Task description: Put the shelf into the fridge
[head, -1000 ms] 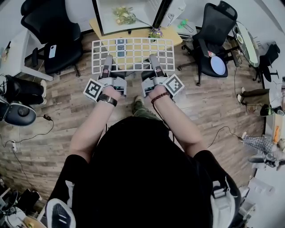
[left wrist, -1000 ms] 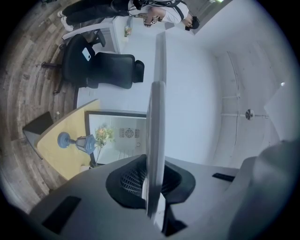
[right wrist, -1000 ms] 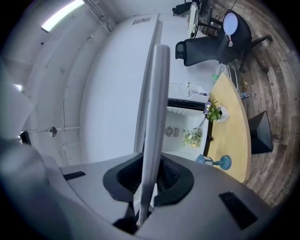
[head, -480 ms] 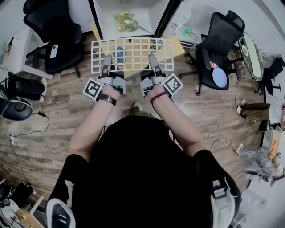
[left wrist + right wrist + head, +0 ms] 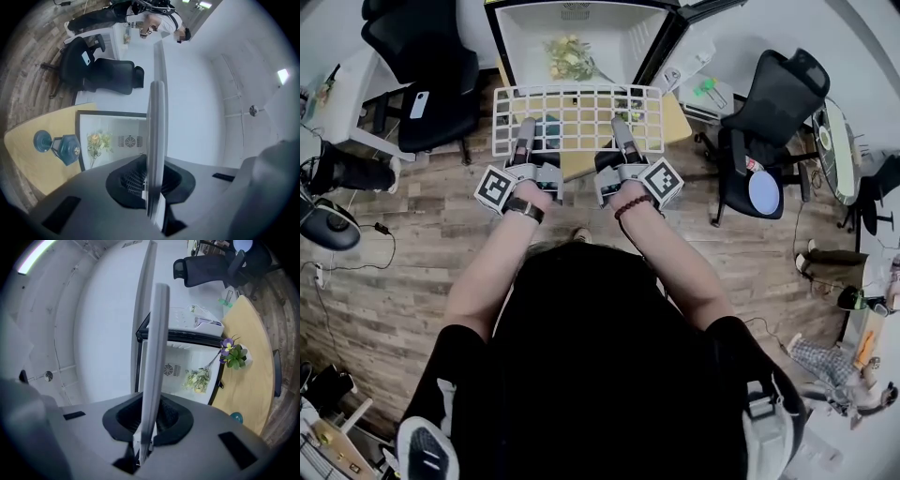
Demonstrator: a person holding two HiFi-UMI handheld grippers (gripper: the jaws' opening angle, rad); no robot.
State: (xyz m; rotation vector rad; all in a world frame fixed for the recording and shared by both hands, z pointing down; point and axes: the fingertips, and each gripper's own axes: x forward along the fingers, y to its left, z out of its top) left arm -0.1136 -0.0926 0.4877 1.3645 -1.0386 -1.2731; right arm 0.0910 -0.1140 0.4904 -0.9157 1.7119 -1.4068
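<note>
A white wire-grid shelf (image 5: 577, 117) hangs level in front of the open fridge (image 5: 516, 42), its far edge at the mouth of the white compartment. My left gripper (image 5: 526, 134) is shut on the shelf's near edge left of the middle. The right gripper (image 5: 621, 133) is shut on the same edge right of the middle. In the left gripper view the shelf (image 5: 155, 126) runs edge-on out of my left gripper (image 5: 152, 180). The right gripper view shows the shelf (image 5: 154, 357) the same way in my right gripper (image 5: 149, 420). A bunch of pale flowers (image 5: 565, 54) lies inside the fridge.
A low yellow table (image 5: 675, 122) stands under the shelf, with a blue jar (image 5: 41, 140), a blue lantern-like thing (image 5: 68, 149) and a small purple-flowered plant (image 5: 233, 352) on it. The fridge door (image 5: 692, 52) stands open at the right. Black office chairs (image 5: 431, 80) (image 5: 769, 103) flank the fridge.
Both grippers have carried the shelf forward toward the fridge. Its far edge has come from over the table up to the fridge opening, and more of the fridge interior shows.
</note>
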